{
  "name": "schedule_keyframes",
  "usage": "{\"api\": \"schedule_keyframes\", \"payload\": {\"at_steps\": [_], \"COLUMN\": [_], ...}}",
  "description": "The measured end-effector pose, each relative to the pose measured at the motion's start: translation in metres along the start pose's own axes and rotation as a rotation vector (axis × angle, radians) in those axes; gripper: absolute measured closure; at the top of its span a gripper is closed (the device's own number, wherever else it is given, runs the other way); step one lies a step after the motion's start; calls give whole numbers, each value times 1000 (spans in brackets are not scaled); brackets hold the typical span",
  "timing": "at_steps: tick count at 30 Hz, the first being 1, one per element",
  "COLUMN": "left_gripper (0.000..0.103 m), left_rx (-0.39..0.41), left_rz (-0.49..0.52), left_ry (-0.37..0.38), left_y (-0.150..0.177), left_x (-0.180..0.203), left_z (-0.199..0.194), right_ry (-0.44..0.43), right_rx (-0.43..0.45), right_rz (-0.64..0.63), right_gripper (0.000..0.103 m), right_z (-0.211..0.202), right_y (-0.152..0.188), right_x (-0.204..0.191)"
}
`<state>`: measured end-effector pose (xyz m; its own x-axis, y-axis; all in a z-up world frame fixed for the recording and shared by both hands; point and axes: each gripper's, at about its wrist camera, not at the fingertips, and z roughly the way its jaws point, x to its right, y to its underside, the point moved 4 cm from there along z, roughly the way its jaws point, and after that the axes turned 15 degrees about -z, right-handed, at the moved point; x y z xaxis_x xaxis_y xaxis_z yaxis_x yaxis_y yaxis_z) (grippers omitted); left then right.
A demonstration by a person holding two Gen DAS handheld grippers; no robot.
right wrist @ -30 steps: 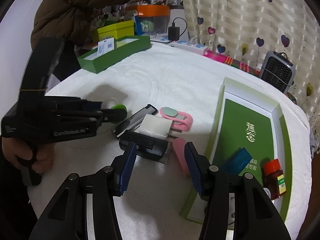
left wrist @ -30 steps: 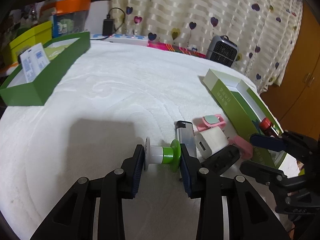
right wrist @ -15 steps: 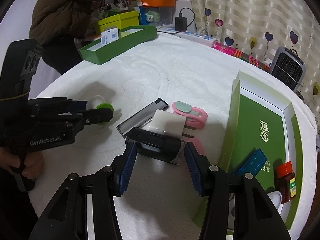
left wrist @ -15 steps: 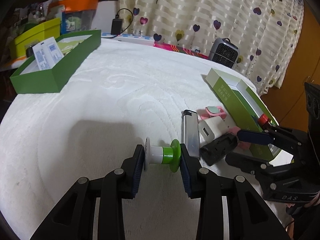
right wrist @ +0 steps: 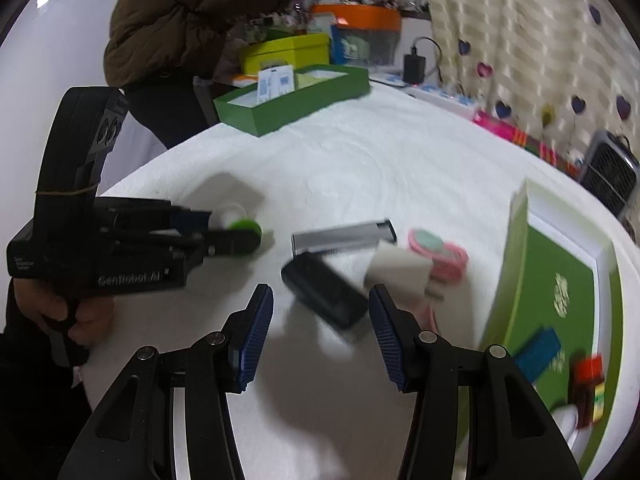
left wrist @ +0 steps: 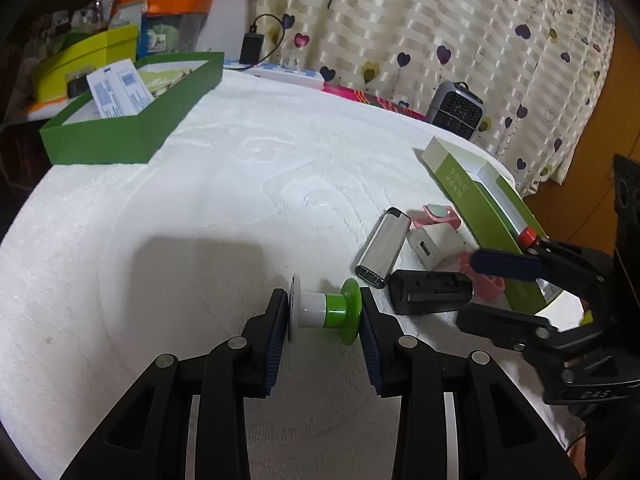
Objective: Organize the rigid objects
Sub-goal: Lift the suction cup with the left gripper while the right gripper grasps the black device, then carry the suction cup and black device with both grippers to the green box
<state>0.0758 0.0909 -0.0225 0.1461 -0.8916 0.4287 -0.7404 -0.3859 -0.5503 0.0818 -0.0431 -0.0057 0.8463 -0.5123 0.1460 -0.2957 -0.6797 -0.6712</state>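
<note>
Bare white cloth (left wrist: 168,216) spreads left of my left gripper (left wrist: 325,312), clamped on the spool (left wrist: 326,312). Only the right view shows my right gripper (right wrist: 320,320) gaping apart before the black case (right wrist: 324,294).

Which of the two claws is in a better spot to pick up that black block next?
The right gripper. Its jaws are open and empty, and the black block lies just ahead between them. The left gripper is already closed on the green and white spool, so it is busy.
</note>
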Motion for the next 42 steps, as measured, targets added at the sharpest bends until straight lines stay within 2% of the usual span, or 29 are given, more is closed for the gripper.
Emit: {"api": "schedule_keyframes", "payload": {"at_steps": [2,7,11,17,20,22,42], "left_gripper": [69,69,69,69,69,69,70], "left_rx": [-2,-4,-6,-4,-1,0,-2], "left_rz": [-2,-8,-8,1,12,17,65], "left_ry": [4,11,12,1,-12,-17,-15], "left_y": [1,1,0,0,1,1,25], "left_x": [-1,-1,0,3,4,5,24], "left_z": [-1,-1,0,1,2,2,-9], "right_ry": [-8,-1,-84,-30,-12,2,52], "right_rx": [4,-51,-33,-68,-82,-72,21], "right_rz": [-15,-15,-9,-1,-12,-3,114], "right_gripper": [52,52,52,52,70,74,75], "right_z": [8,22,13,27,32,29,-13], "right_y": [-4,-1,3,1,3,5,26], "right_x": [1,1,-6,-5,-11,-12,-17]}}
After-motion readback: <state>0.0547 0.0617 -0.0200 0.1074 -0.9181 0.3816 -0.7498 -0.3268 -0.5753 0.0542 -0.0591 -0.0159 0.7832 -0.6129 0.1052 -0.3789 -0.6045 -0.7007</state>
